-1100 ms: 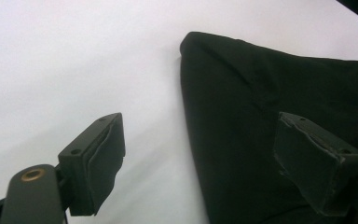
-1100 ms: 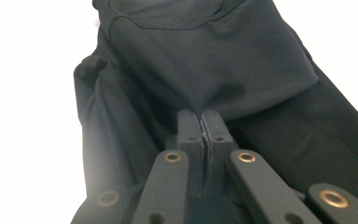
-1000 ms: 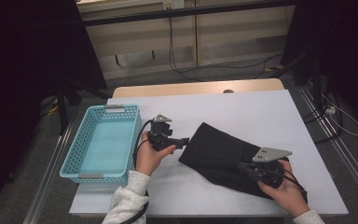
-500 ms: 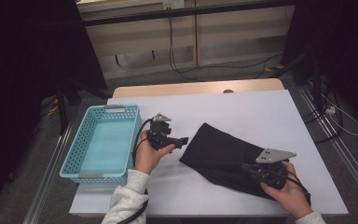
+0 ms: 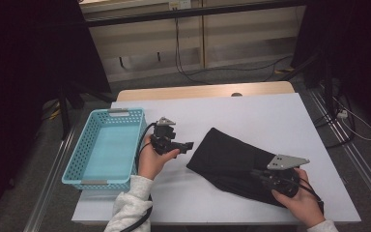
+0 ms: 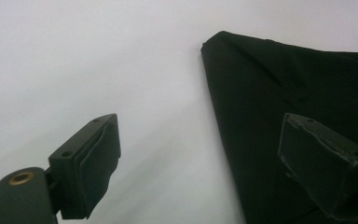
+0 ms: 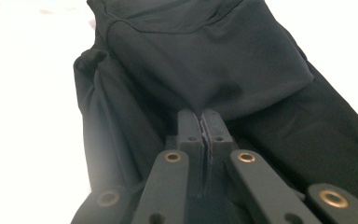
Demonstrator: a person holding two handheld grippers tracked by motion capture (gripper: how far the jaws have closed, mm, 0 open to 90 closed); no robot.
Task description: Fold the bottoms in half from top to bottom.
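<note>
Nearest to me, at the bottom right of the high view, my right hand (image 5: pixel 302 200) holds the right gripper (image 5: pixel 263 174) low over the near end of the black cloth (image 5: pixel 234 159). In the right gripper view its jaws are pressed together with no gap between the pads, and the cloth (image 7: pixel 205 65) lies bunched right at their tips. A thin sliver of fabric seems caught between the pads, so I read it as clamped on the cloth's near edge, though the pinch itself is dark and hard to make out.

A little farther in, on my left, my left hand (image 5: pixel 152 159) carries the left gripper (image 5: pixel 189 145), which points across the table toward the cloth's left corner. Its jaws stand wide apart and have just been opening; in the left gripper view nothing sits between them but bare table (image 6: pixel 98 56), and the cloth (image 6: pixel 279 93) lies beyond and under the right-hand jaw, its corner just past the tips.

The cloth itself lies flat on the white table (image 5: pixel 251 116), right of centre, running slantwise from the middle toward the near right edge.

To the left of my left hand stands a light blue basket (image 5: pixel 77 169), just beside the table's left edge, well apart from the cloth.
</note>
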